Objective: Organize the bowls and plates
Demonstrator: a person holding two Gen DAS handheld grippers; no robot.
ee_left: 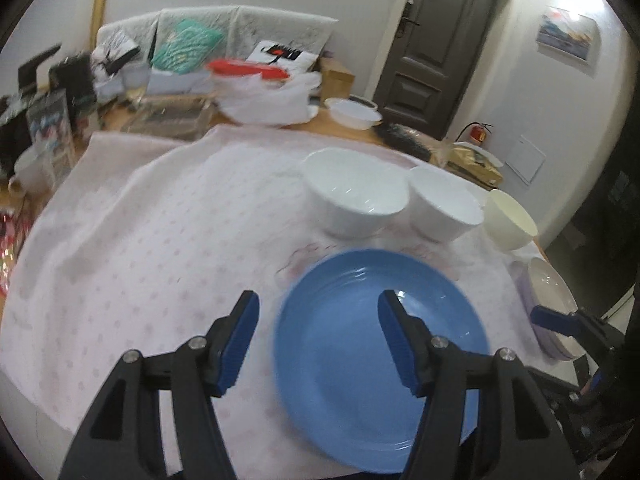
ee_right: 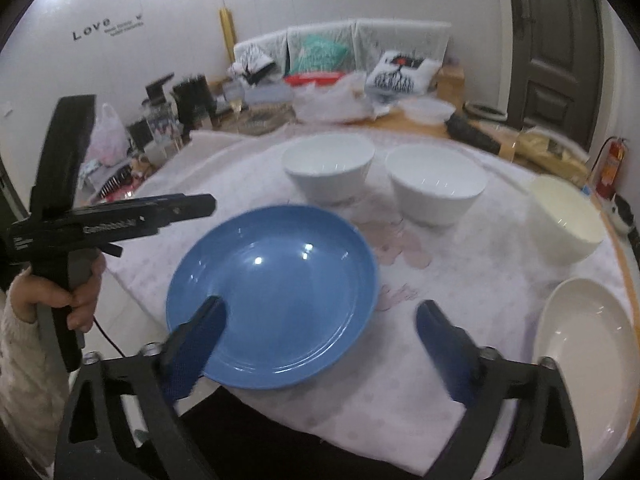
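Blue plate (ee_right: 276,296) lies flat on the pink-patterned cloth (ee_left: 140,240) at the near edge of the bench (ee_right: 404,120), its near rim apparently past the cloth's edge in the right wrist view; cannot tell how much of it is unsupported. From the plate: first white bowl (ee_right: 328,168) at 12 o'clock, second white bowl (ee_right: 436,188) at 1 o'clock, cream bowl (ee_right: 568,220) at 2 o'clock, all upright, each apart from the plate. White oval dish (ee_right: 588,344) at 3 o'clock, near the bench's right edge; in the left wrist view it seems to sit on a lavender plate (ee_left: 532,312), judged only from a thin visible rim. Left gripper (ee_left: 318,344): fingers roughly half open, empty, one finger over the plate, the other over bare cloth; contact with the plate rim not discernible. Right gripper (ee_right: 320,344): fingers wide apart, empty, left finger over the plate's near rim, right finger over cloth. Risks, as judged: both grippers crowd the same plate, so a collision between them is plausible. A push on the near rim could tip or slide the glazed plate off the edge. The loose cloth may drag under a sideways shove and carry the bowls with it. Frames are motion-blurred, so aiming a pinch on a thin rim looks error-prone.
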